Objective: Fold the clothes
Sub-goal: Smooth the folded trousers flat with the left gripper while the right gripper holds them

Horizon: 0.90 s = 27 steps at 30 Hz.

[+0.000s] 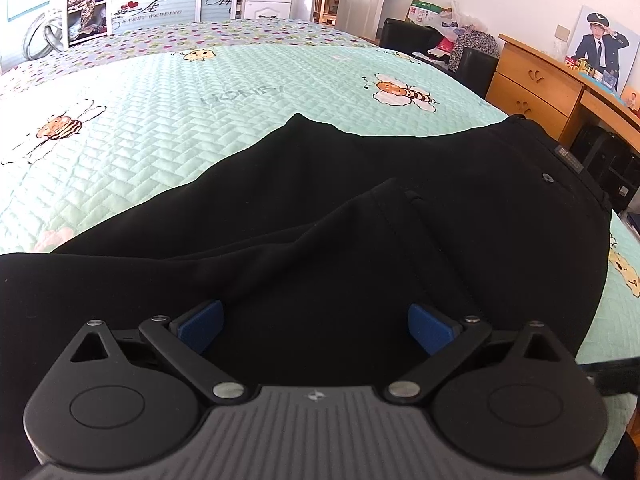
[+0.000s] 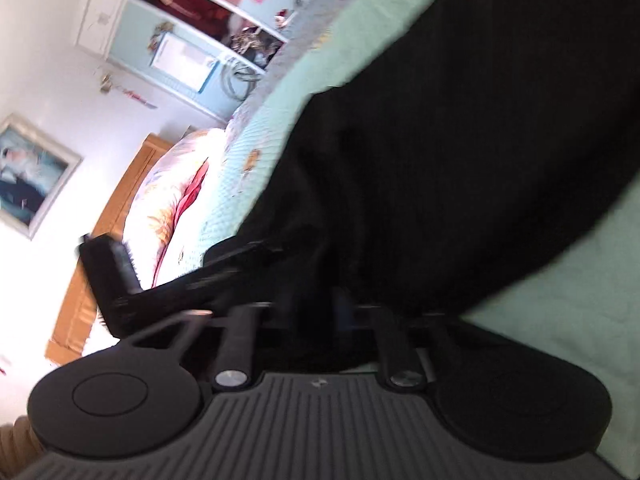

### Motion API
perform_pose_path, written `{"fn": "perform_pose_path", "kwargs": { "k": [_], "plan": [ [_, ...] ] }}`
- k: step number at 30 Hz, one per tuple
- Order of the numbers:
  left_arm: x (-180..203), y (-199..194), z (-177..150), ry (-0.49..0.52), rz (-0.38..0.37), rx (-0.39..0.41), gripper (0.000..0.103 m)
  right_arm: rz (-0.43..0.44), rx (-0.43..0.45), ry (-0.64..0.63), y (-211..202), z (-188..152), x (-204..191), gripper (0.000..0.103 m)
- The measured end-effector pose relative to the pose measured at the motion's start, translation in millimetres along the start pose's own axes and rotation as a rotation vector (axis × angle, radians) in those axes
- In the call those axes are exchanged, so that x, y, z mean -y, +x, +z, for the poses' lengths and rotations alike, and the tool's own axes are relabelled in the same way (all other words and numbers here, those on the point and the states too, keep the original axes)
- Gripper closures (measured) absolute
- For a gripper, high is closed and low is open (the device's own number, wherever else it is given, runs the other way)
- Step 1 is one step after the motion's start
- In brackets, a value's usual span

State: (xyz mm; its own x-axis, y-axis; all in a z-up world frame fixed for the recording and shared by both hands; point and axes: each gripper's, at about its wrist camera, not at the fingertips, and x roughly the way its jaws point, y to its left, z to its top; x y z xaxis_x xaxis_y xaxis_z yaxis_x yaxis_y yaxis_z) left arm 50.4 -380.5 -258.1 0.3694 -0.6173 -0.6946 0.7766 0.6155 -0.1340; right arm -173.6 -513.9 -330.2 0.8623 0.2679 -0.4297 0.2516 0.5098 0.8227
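Black trousers [image 1: 360, 216] lie spread on the bed's mint bee-print quilt [image 1: 140, 140]. The left claw [image 1: 316, 326] hangs over them, spread wide and empty. The right claw [image 2: 316, 300] is closed tight, pinching trouser fabric.

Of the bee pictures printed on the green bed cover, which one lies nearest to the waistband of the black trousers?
The bee right of the word HONEY, just beyond the black trousers. The bee at the left edge and the one farther back lie far from the waistband.
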Motion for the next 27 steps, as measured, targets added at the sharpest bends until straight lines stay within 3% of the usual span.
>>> {"fn": "perform_pose_path", "kwargs": {
  "k": [2,6,10,12,14,17,20,22,24,27],
  "plan": [
    [0.3,0.2,0.1,0.001,0.000,-0.001,0.002,0.067,0.004,0.061,-1.5,-1.2,19.7,0.103],
    [-2.6,-3.2,3.4,-0.019,-0.012,-0.010,0.002,0.048,0.009,0.013,3.5,4.3,16.3,0.103],
    [-28.5,-30.7,4.5,-0.175,-0.075,0.028,0.022,0.072,0.009,0.057,0.0,4.1,25.8,0.103],
    [-44.2,-49.8,-2.3,-0.227,-0.050,0.070,0.022,0.072,0.010,0.070,0.8,1.8,23.6,0.103],
    [-56.0,-61.8,-11.0,-0.231,-0.002,0.066,0.022,0.065,0.011,0.081,2.2,-0.2,17.2,0.103],
    [-68.7,-80.5,-24.1,-0.251,0.006,0.066,0.022,0.058,0.012,0.098,0.0,-1.8,8.8,0.101],
    [-77.0,-96.0,-31.9,-0.280,-0.012,0.082,0.022,0.085,0.019,0.118,-0.5,4.6,1.7,0.089],
    [-78.5,-101.7,-31.8,-0.279,-0.014,0.094,0.022,0.118,0.042,0.126,12.6,19.1,-6.1,0.062],
    [-78.1,-105.3,-29.9,-0.272,-0.020,0.103,0.022,0.137,0.081,0.116,8.3,25.8,-11.6,0.046],
    [-78.3,-108.1,-28.2,-0.268,-0.040,0.120,0.021,0.115,0.140,0.081,-1.9,32.7,-21.5,0.036]
  ]
}}
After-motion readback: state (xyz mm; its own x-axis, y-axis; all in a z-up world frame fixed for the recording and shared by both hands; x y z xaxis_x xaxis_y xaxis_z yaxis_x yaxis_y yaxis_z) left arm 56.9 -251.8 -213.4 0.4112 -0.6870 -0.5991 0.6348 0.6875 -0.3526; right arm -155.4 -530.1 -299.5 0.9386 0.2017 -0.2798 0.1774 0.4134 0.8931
